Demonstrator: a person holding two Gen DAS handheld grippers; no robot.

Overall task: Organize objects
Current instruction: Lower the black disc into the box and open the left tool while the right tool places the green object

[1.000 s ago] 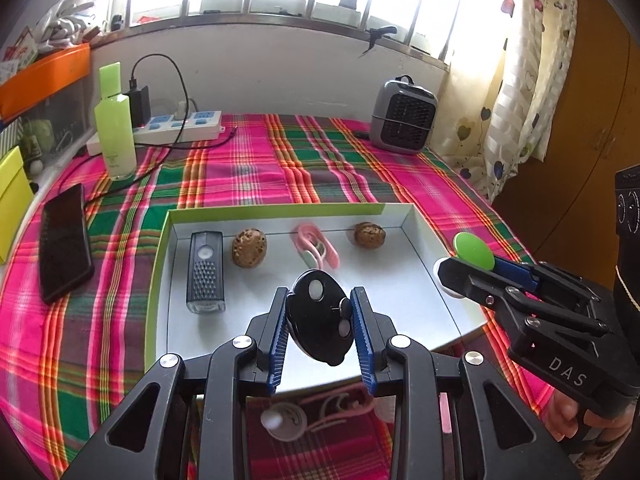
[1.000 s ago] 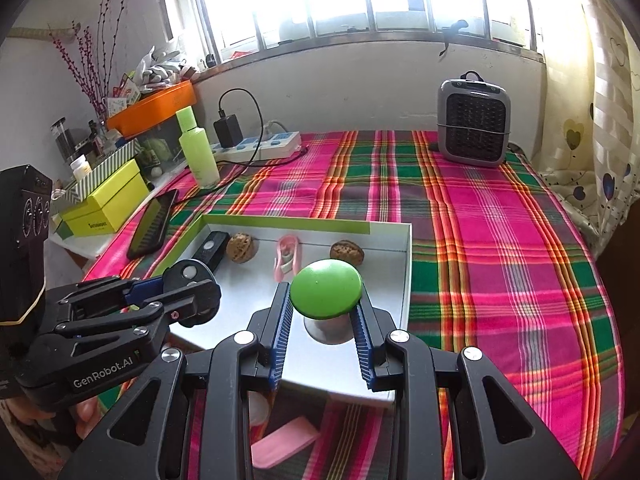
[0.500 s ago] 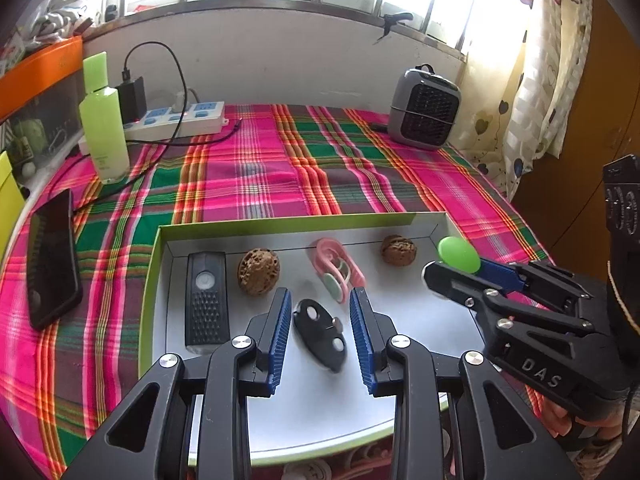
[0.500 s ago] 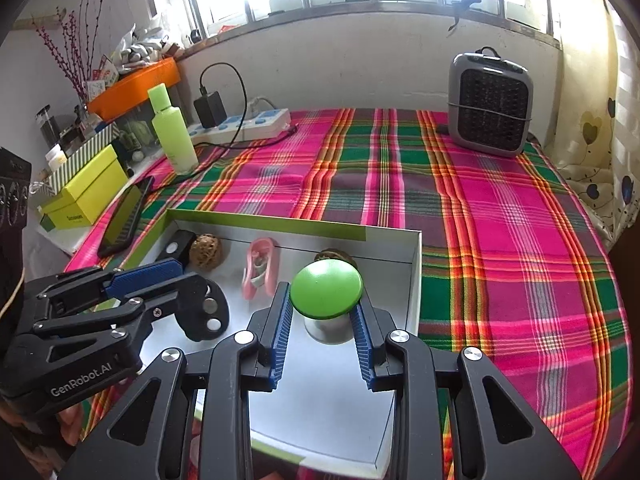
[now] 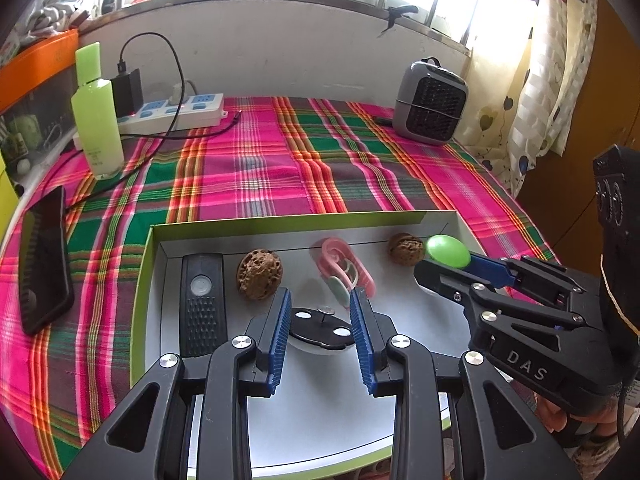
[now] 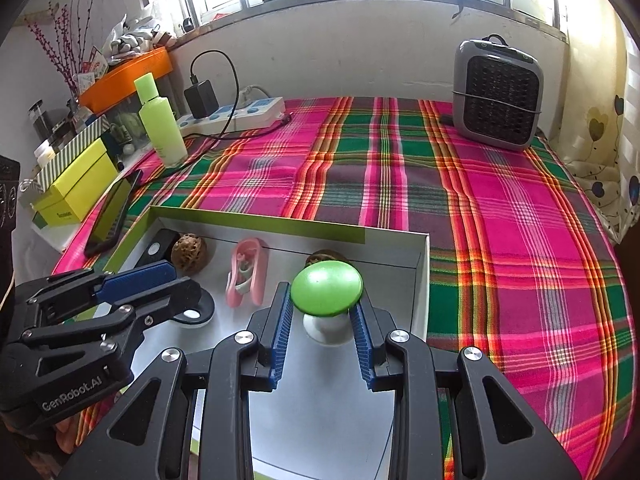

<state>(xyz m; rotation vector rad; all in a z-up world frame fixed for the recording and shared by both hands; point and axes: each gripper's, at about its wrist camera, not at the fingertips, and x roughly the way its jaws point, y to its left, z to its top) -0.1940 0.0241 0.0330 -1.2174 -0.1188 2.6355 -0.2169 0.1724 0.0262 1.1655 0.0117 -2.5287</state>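
Box holds walnuts, clip, remote; left tongs wide, right tongs gripping green knob.

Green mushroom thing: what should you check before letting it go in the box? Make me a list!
1. Right gripper holds the green mushroom thing: ok.
2. It is over the box floor, inside the walls: ok.
3. Its white base touches the floor: cannot tell.
4. Walnut behind is clear of it: cannot tell.
5. Left gripper open, black disc released: ok.
6. Pink clip away from the drop spot: ok.
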